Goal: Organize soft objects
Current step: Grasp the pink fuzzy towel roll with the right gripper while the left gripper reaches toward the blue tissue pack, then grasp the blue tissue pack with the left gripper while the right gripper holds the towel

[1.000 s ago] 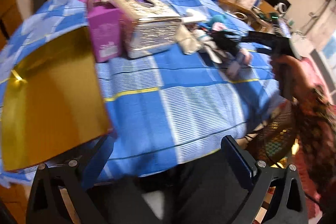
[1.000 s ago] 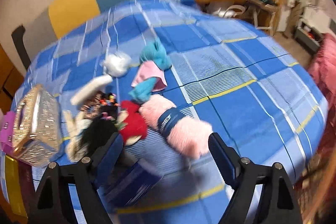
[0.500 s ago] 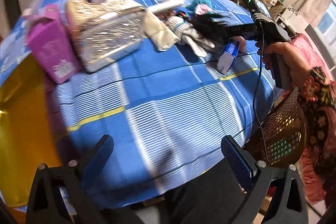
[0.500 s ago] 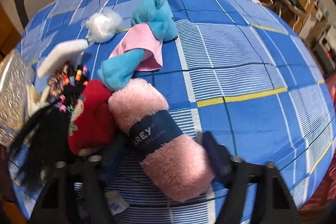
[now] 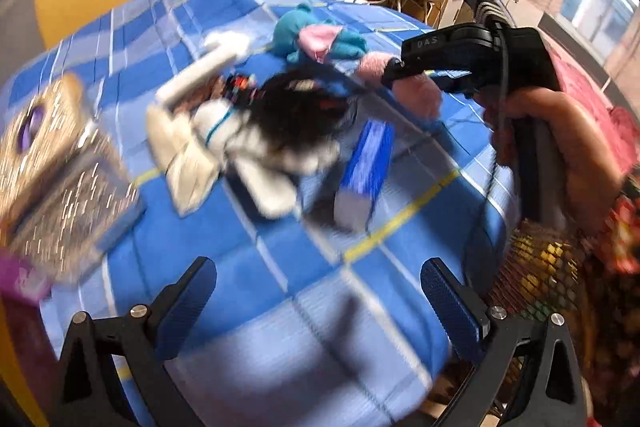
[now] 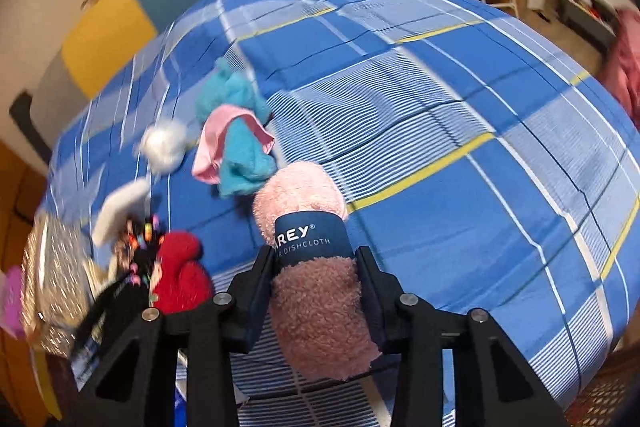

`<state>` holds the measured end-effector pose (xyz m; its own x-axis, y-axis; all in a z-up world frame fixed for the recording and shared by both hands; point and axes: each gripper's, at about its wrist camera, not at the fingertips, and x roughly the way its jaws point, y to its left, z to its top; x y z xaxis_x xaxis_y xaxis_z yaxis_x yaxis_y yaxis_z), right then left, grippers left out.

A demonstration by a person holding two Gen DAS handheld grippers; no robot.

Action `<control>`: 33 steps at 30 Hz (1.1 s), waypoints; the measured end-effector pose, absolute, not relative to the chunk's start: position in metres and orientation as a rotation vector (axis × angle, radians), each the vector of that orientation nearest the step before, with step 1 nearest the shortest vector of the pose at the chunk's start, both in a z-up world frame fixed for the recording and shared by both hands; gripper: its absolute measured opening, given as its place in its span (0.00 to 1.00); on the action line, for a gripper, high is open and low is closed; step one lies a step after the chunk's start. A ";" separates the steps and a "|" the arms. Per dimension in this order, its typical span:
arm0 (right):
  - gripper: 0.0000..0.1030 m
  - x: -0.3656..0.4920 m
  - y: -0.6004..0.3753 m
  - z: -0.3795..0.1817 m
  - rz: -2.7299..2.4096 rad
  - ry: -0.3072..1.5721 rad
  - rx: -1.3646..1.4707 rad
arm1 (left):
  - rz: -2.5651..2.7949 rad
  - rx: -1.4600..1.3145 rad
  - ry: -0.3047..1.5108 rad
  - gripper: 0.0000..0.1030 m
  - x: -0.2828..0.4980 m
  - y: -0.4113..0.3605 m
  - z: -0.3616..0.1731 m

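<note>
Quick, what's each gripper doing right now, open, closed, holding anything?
Left gripper: open, nothing between its fingers.
Right gripper: jaws have just been closing, now pressed on the rolled pink dishcloth at its dark blue band.

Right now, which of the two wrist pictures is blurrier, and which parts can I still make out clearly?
Left wrist view: heavily smeared; the glittery box and blue box streak, while the left gripper stays crisp. Right wrist view: sharper near the middle; the pink dishcloth and its printed band read clearly between the right gripper fingers, but the left edge blurs. Both bend the tablecloth into a dome.
</note>
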<state>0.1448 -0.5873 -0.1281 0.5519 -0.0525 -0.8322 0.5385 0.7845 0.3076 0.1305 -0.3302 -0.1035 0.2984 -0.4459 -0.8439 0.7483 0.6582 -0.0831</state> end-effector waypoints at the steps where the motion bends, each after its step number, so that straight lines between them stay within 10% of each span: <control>1: 0.39 0.144 -0.589 -0.128 -0.376 0.921 0.606 | -0.813 0.361 0.970 0.97 0.134 -0.337 -0.106; 12: 0.39 0.140 -0.593 -0.122 -0.388 0.865 0.622 | -0.854 0.395 0.913 0.68 0.146 -0.388 -0.128; 16: 0.39 0.141 -0.591 -0.121 -0.381 0.858 0.617 | -0.873 0.379 1.006 0.32 0.150 -0.391 -0.141; 33: 0.39 0.150 -0.572 -0.118 -0.228 0.830 0.616 | -0.844 0.169 0.980 0.24 0.145 -0.279 -0.100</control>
<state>0.1497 -0.5725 -0.1177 0.6630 0.0446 -0.7473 0.4208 0.8034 0.4213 0.1448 -0.2795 -0.0999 0.2757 -0.5529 -0.7863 0.6962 0.6789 -0.2333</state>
